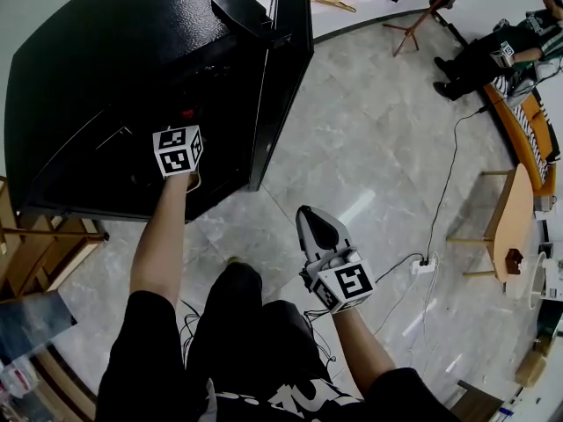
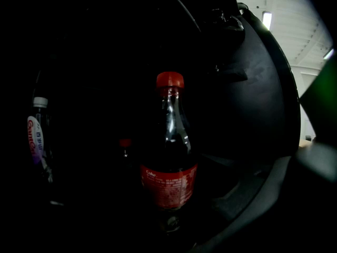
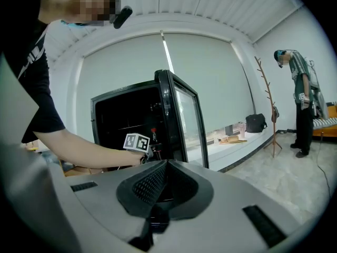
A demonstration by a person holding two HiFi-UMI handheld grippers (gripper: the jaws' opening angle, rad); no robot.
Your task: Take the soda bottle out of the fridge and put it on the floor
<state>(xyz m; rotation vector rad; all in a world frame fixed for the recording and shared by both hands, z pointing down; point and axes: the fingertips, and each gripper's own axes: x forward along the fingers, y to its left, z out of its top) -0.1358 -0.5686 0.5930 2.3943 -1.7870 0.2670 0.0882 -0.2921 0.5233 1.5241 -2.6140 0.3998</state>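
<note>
My left gripper [image 1: 178, 150] is reached into the open black fridge [image 1: 114, 69], with only its marker cube showing at the edge of the dark interior. In the left gripper view the soda bottle [image 2: 169, 157] stands upright straight ahead and close, inside the fridge, with a red cap [image 2: 169, 80] and a red label around its dark body. It is too dark in there for me to make out my left jaws, so I cannot tell whether they stand apart or have closed on the bottle.

To the left of the soda bottle, well apart from it, stands a second bottle [image 2: 37, 141] with a white cap and a pale label. Between the two, further back, a small red cap [image 2: 125, 142] shows in the dark.

The fridge door [image 1: 286, 77] is swung open to the right of my left arm. My right gripper [image 1: 310, 216] hangs over the grey marble floor [image 1: 378, 148] beside my knee, pointing toward the fridge, its jaws pressed together with nothing between them. Its view shows the open fridge, and my left gripper's cube at the fridge mouth. A wooden coat stand [image 3: 266, 104] and a standing person [image 3: 303, 104] are off to the right.
</note>
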